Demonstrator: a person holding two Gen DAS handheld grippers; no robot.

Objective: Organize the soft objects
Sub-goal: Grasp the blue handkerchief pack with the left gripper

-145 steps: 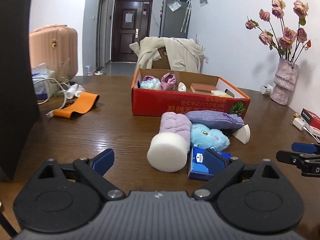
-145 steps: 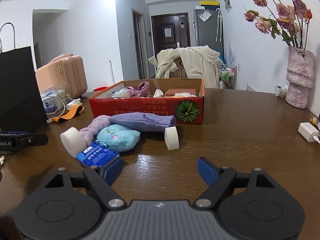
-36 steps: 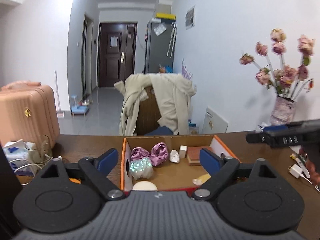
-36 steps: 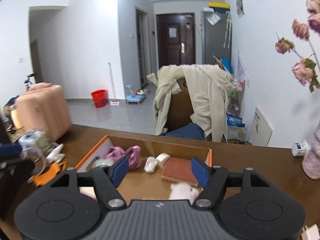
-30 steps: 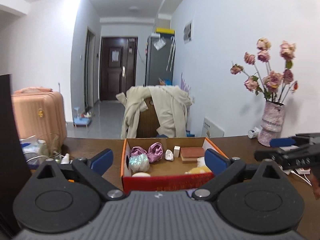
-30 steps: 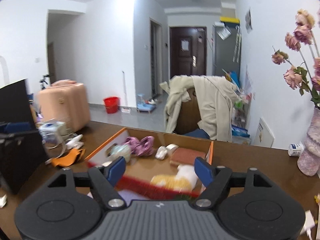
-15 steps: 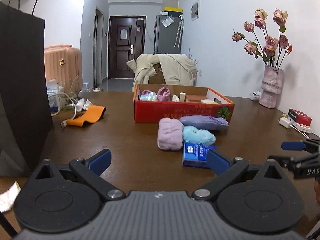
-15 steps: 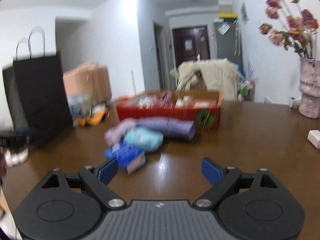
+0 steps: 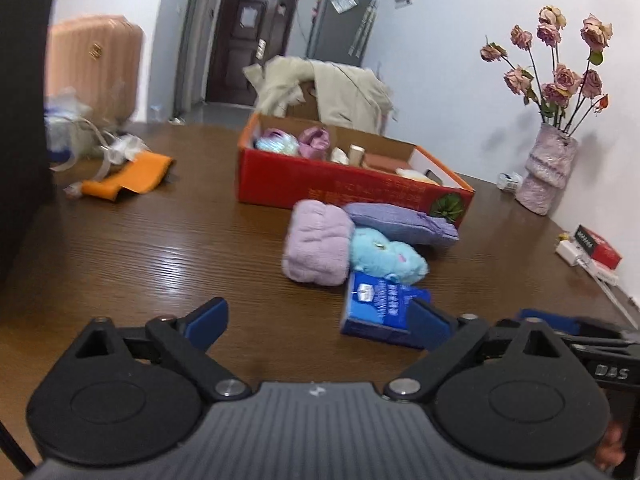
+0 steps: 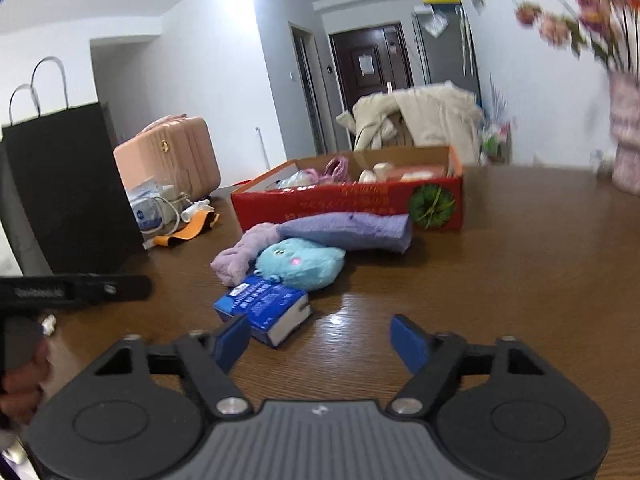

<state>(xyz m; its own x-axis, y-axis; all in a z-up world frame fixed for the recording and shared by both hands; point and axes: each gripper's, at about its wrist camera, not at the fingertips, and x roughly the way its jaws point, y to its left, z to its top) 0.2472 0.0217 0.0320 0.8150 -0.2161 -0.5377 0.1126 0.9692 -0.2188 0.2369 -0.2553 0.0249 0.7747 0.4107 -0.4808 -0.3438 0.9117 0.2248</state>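
Four soft things lie on the surface just before the red box [image 9: 352,184]: towel [image 9: 316,246], pouch [image 9: 400,222], blue plush [image 9: 386,256] and tissue pack [image 9: 378,310]. Both grippers, left [image 9: 320,314] and right [image 10: 320,338], are empty, their fingers narrowing yet apart. Best to take the tissue pack first, squarely across its sides.

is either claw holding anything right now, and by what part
Nothing is held. The left claw and right claw both stand open over bare table, just short of the blue pack.

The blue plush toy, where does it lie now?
In both wrist views the blue plush toy lies on the table before the red box, between the pink rolled towel and the blue packet.
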